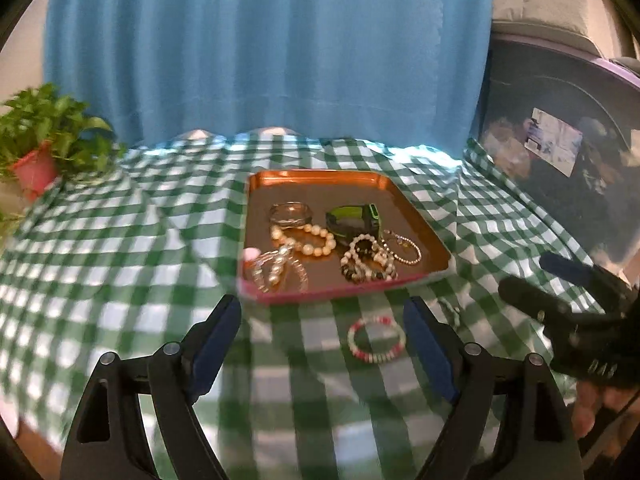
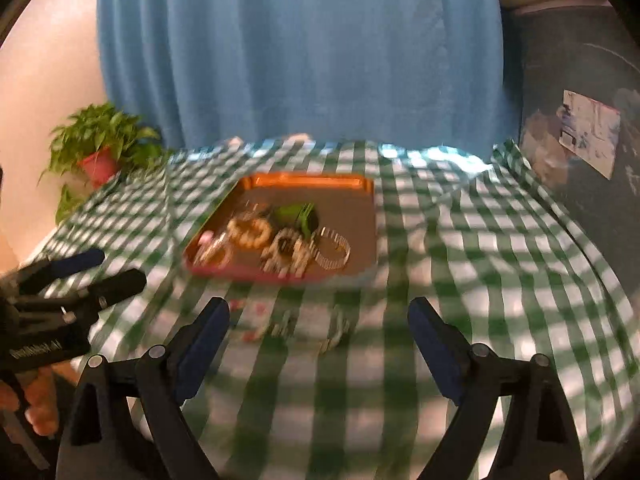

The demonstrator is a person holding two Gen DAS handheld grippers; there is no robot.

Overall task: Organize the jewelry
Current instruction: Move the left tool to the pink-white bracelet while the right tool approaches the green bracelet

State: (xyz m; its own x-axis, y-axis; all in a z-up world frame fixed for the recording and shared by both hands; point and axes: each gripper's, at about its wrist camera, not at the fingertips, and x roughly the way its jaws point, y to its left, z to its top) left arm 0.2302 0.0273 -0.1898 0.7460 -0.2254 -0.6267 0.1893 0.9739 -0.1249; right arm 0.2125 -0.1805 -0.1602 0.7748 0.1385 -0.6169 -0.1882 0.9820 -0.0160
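An orange tray (image 1: 416, 204) with a pink front rim sits mid-table and holds several bracelets, a pearl bracelet (image 1: 308, 240) and a green-and-black watch (image 1: 352, 220). A red-and-white bead bracelet (image 1: 376, 338) lies on the cloth in front of the tray, between my left gripper's fingers. My left gripper (image 1: 322, 312) is open and empty above it. My right gripper (image 2: 318, 312) is open and empty; the tray (image 2: 360, 208) lies ahead and blurred small jewelry (image 2: 316, 328) lies on the cloth between its fingers. Each gripper shows in the other's view, the right (image 1: 560, 284), the left (image 2: 80, 276).
A green-and-white checked cloth (image 1: 120, 248) covers the table. A potted plant (image 1: 44, 140) stands at the back left. A blue curtain (image 1: 264, 48) hangs behind. A dark plastic bin (image 1: 568, 160) stands at the right edge.
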